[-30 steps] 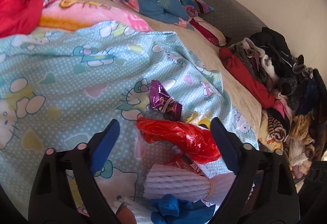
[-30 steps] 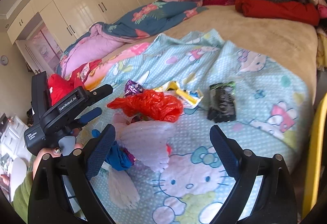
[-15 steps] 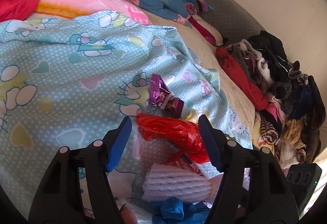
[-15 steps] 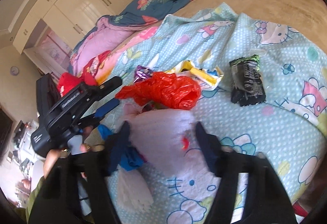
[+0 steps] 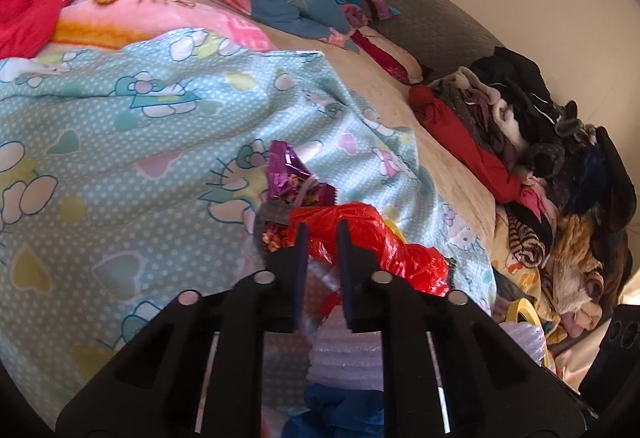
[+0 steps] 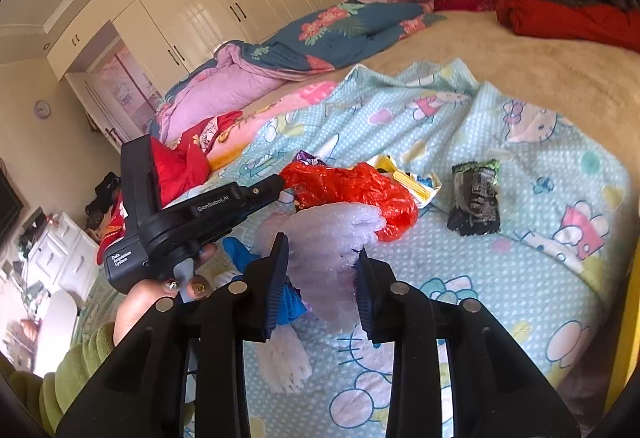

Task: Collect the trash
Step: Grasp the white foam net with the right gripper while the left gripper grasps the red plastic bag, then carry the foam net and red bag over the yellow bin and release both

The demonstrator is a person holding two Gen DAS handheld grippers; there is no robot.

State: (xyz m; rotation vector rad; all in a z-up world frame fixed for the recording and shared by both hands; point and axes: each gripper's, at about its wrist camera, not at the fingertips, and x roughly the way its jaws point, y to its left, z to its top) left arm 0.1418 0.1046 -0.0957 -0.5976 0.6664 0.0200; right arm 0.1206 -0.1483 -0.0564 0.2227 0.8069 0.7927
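Both grippers have narrowed from wide open a second ago. Left gripper (image 5: 320,234) is closing, pads pinching the red plastic bag (image 5: 384,242) at its near end. Right gripper (image 6: 322,258) is closing around the white foam netting (image 6: 332,238), pads pressing its sides. Both items are lying on the blue cartoon blanket (image 6: 520,278) on the bed, bag touching the foam. Purple wrapper (image 5: 288,174) is sitting just behind the bag; dark wrapper (image 6: 476,198) is lying apart to the right.
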